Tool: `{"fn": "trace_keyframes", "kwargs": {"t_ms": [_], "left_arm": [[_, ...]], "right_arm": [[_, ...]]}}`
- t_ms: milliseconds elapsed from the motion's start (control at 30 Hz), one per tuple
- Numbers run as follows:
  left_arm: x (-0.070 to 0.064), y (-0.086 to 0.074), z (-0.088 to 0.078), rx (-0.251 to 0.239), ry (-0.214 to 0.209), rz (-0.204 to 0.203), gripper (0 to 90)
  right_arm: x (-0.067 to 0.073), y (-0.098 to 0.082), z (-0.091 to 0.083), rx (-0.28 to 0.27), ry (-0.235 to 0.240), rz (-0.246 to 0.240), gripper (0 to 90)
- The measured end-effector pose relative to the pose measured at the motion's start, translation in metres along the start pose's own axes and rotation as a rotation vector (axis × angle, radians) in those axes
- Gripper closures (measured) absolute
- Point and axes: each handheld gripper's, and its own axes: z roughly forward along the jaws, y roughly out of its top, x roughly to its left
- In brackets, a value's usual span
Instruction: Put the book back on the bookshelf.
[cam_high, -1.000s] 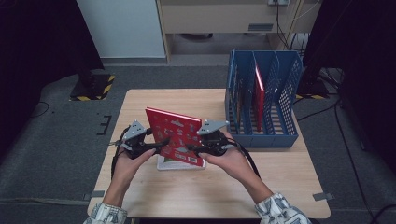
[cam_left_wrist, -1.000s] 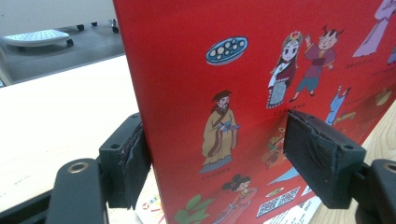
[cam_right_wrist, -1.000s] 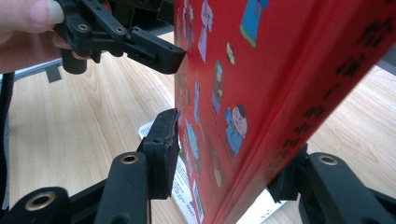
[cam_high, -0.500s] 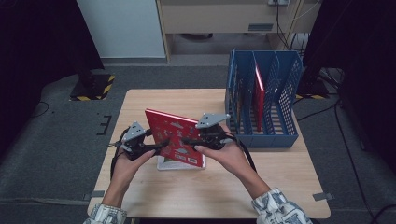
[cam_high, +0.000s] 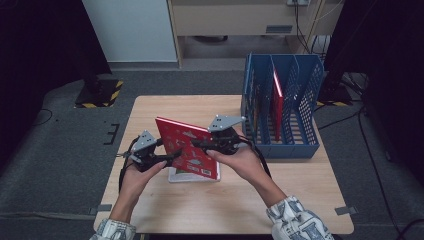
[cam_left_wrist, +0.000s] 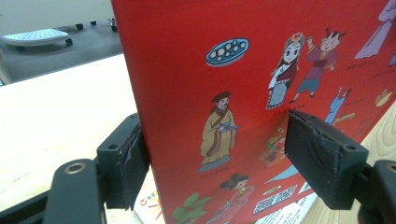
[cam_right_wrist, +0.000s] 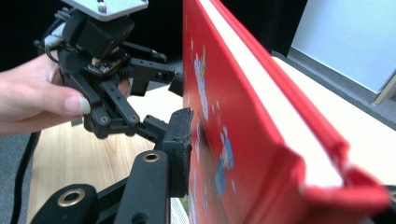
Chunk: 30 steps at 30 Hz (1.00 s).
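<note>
A red picture book stands tilted above the table with a gripper on each side. My left gripper is shut on its left edge. In the left gripper view one pad sits behind the book and the other pad lies over the cover. My right gripper takes the right edge. Its jaws have just been closing with the book between them. The near pad lies flat on the cover and the far jaw is hidden behind the book. The left gripper shows beyond.
A second, lighter book lies flat on the wooden table under the red one. A blue slotted rack stands at the right with a red book upright in it. Dark floor surrounds the table.
My right gripper has risen a little along the book's right edge. The red book and the left gripper have kept their place.
</note>
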Motion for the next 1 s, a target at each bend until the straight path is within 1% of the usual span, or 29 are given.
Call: {"fn": "trace_keyframes", "kwargs": {"t_ms": [167, 500, 633, 867, 1000], "left_arm": [[-0.0002, 0.0000, -0.0002, 0.002, -0.001, 0.000, 23.7], [0.0000, 0.0000, -0.0002, 0.002, -0.005, -0.002, 23.4], [-0.0003, 0.0004, -0.0001, 0.002, -0.011, -0.012, 22.0], [-0.0002, 0.0002, -0.0002, 0.002, -0.014, -0.010, 21.6], [0.0002, -0.0001, -0.0004, 0.001, -0.019, -0.009, 21.2]], "right_arm": [[-0.0001, 0.0011, 0.0042, -0.019, 0.009, 0.004, 67.4], [-0.0003, 0.0016, 0.0073, -0.019, 0.016, 0.007, 71.5], [-0.0001, 0.0019, 0.0088, -0.016, 0.022, 0.005, 72.4], [0.0003, 0.0023, 0.0096, -0.016, 0.027, 0.004, 74.3], [0.0003, 0.0024, 0.0092, -0.014, 0.042, -0.001, 76.5]]}}
